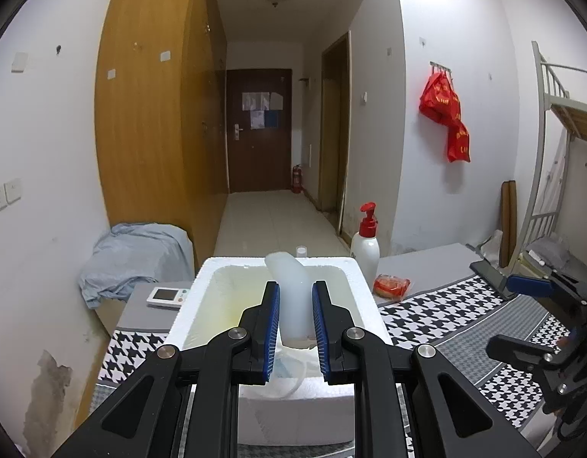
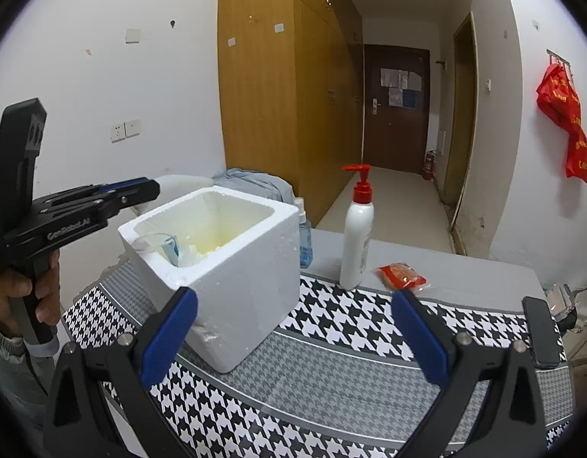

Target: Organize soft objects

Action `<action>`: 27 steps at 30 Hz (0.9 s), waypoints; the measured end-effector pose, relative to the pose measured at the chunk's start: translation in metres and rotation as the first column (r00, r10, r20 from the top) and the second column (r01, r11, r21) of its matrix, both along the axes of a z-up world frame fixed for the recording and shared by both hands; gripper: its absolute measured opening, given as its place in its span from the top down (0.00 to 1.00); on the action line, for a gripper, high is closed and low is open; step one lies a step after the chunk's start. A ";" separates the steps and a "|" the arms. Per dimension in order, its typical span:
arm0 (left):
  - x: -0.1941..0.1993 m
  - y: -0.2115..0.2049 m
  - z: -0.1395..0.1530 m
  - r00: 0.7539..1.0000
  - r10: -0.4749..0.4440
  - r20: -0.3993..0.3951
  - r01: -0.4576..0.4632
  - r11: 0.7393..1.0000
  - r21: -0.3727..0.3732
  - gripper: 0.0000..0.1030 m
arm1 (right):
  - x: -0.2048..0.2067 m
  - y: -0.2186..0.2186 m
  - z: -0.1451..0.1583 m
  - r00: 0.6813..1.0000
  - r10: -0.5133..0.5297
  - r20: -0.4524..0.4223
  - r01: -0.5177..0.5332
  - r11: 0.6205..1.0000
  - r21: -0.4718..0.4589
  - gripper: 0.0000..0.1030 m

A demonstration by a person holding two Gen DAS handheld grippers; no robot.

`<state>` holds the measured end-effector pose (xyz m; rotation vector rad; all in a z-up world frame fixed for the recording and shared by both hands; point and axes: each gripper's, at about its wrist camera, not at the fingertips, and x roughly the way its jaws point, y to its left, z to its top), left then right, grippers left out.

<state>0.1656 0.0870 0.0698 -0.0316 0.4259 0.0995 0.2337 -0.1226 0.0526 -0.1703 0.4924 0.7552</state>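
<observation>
Blue pads of the left hand-held gripper (image 1: 296,328) squeeze a soft white tube (image 1: 293,301) above the foam box (image 1: 201,286), likely to drop it inside. Right hand-held gripper (image 2: 293,337) waits wide apart over the tabletop (image 2: 331,374).

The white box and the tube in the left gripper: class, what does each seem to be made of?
Box: likely expanded foam, matte white; grainy surface, thick walls, crumbled chips at its corner. Tube: probably soft translucent plastic or silicone; milky, smooth, slightly bent between the left gripper pads.
</observation>
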 end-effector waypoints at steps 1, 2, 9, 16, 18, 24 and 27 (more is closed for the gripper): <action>0.002 0.000 0.000 1.000 0.000 -0.003 0.000 1.000 0.001 0.82 | 0.001 -0.001 0.000 1.000 -0.001 -0.001 0.001 1.000 -0.002 0.01; 0.005 0.000 -0.001 1.000 0.003 -0.008 -0.003 1.000 0.002 0.82 | 0.001 -0.002 -0.001 1.000 -0.002 -0.001 0.002 1.000 -0.004 0.01; 0.016 0.001 -0.006 1.000 0.009 -0.030 -0.009 1.000 0.007 0.82 | 0.003 -0.007 -0.004 1.000 -0.016 -0.004 0.016 1.000 -0.006 0.01; 0.023 0.002 -0.008 0.999 0.022 -0.041 -0.022 1.000 0.012 0.81 | 0.003 -0.011 -0.004 1.000 -0.026 -0.003 0.026 1.000 -0.003 0.01; 0.027 0.003 -0.009 0.998 0.030 -0.048 -0.029 0.999 0.020 0.78 | 0.004 -0.012 -0.005 1.000 -0.028 -0.006 0.028 1.000 -0.001 0.01; 0.024 0.005 -0.007 0.997 0.068 -0.019 -0.068 0.997 0.028 0.20 | 0.006 -0.014 -0.007 0.999 -0.035 -0.012 0.035 0.999 0.003 0.01; 0.017 0.007 -0.003 0.996 0.091 0.021 -0.091 0.996 0.026 0.06 | 0.007 -0.014 -0.007 0.999 -0.036 -0.013 0.036 0.999 0.005 0.01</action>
